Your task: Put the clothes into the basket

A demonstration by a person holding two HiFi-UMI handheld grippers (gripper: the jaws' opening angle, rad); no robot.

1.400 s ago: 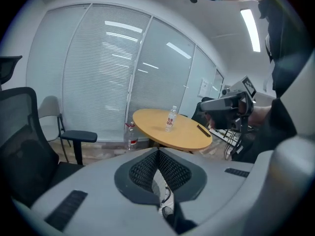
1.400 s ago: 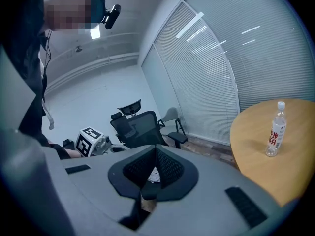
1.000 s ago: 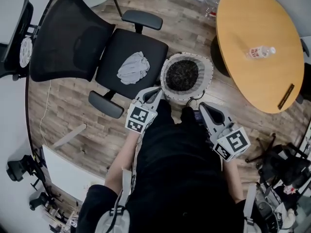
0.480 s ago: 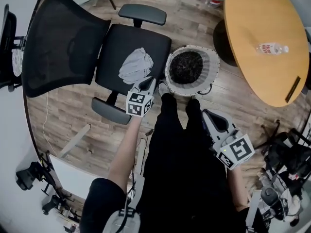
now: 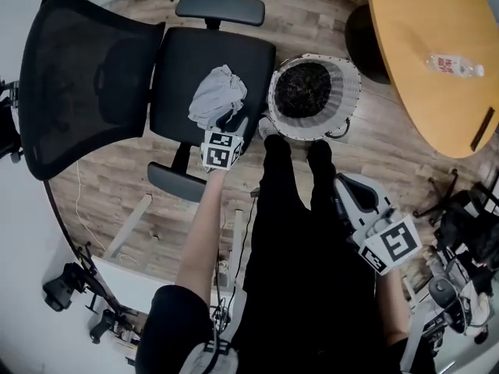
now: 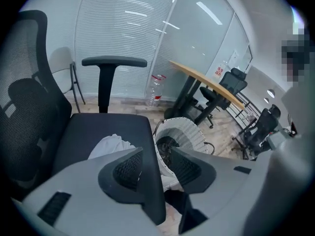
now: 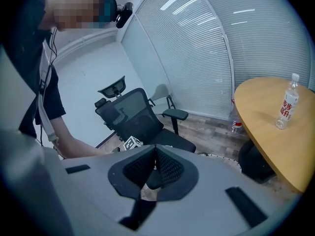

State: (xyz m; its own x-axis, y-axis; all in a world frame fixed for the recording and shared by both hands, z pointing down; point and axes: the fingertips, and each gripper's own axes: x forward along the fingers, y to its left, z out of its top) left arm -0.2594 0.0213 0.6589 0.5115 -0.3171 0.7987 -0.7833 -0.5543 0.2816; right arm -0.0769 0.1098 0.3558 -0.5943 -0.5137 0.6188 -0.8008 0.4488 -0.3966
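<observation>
Clothes beside opening, empty left tool; right tool, jaws together, clear only in own view

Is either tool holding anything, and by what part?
Nothing is held. Left tool, jaws opening and empty, is by the grey garment; right tool is shut, empty.

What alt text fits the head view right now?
Seen from above, the left gripper, jaws opening with nothing between them, points at a crumpled grey cloth on a black office chair. A white basket stands beside the chair; the right gripper hangs shut by the person's legs.
</observation>
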